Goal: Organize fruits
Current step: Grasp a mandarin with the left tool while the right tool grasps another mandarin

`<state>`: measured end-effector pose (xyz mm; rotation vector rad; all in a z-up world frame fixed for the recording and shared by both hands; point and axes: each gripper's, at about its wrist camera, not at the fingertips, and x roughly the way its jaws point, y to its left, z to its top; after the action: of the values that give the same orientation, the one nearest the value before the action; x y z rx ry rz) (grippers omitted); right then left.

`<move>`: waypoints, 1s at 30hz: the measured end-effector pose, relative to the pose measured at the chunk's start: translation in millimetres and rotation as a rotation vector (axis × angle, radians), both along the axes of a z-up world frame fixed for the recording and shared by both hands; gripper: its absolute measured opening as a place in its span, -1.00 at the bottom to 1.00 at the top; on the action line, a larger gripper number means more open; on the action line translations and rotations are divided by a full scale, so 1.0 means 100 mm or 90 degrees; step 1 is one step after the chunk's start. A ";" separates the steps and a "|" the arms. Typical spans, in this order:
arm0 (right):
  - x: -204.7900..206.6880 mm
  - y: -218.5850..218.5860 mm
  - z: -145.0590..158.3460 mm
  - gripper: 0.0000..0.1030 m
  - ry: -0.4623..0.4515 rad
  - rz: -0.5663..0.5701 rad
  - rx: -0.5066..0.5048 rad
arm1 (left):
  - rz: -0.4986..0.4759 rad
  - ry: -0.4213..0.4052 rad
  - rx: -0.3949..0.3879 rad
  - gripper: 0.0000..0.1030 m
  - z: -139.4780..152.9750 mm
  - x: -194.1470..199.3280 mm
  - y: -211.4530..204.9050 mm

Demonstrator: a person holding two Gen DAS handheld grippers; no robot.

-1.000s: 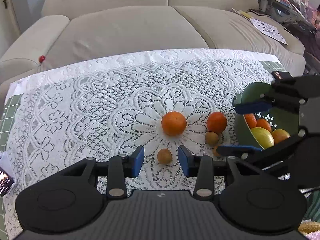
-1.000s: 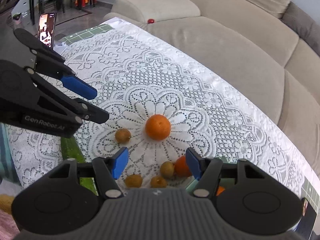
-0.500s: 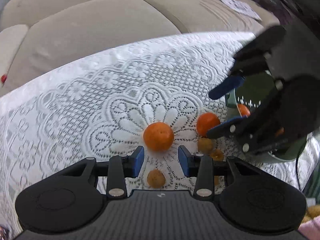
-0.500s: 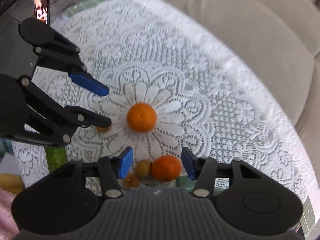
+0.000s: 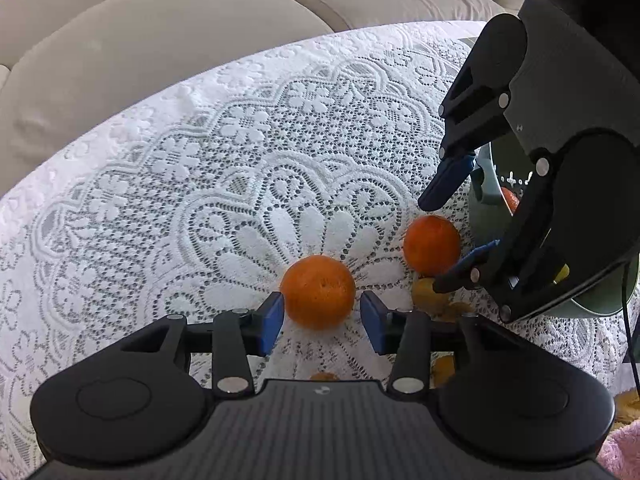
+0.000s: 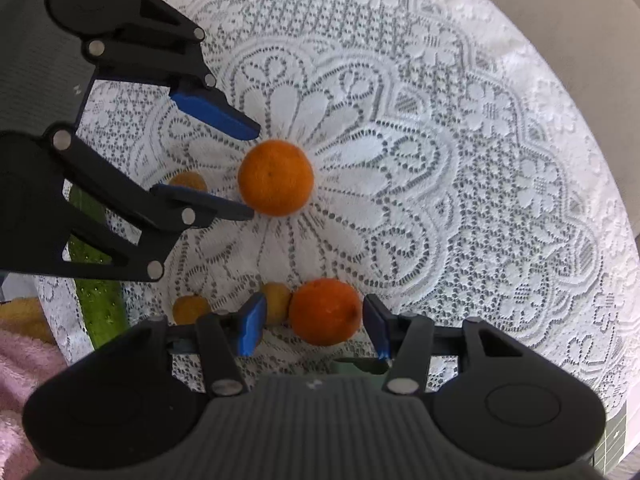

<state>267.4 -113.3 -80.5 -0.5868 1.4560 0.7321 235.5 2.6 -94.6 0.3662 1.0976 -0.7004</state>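
Between the spread blue pads of the left tongs (image 5: 322,322) sits an orange (image 5: 318,291) on the lace cloth (image 5: 200,184), not gripped. The right tongs (image 6: 312,325) are likewise wide, straddling a second orange (image 6: 325,312) with a small yellowish fruit (image 6: 275,303) touching its left side. Both oranges are round, so no long axis shows. Beside the right tongs stands a green bowl (image 5: 486,188) holding what seems to be more fruit. Beyond the bench lies a beige sofa (image 5: 160,40).

White lace cloth (image 5: 240,160); dimpled matt oranges (image 5: 318,292).
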 end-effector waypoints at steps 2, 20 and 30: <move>0.03 -0.01 -0.03 -0.01 0.009 -0.002 -0.003 | 0.004 0.006 -0.005 0.03 -0.02 0.03 -0.01; 0.23 -0.12 -0.14 0.05 0.066 -0.059 0.025 | 0.068 0.039 -0.010 0.07 -0.21 0.23 -0.01; 0.17 -0.07 -0.16 -0.22 0.055 -0.055 0.017 | 0.108 0.041 -0.013 0.03 -0.20 0.23 -0.01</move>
<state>284.0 -120.0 -96.0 -0.4729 1.5394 0.7155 258.8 1.7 -114.3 0.2305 1.1672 -0.5755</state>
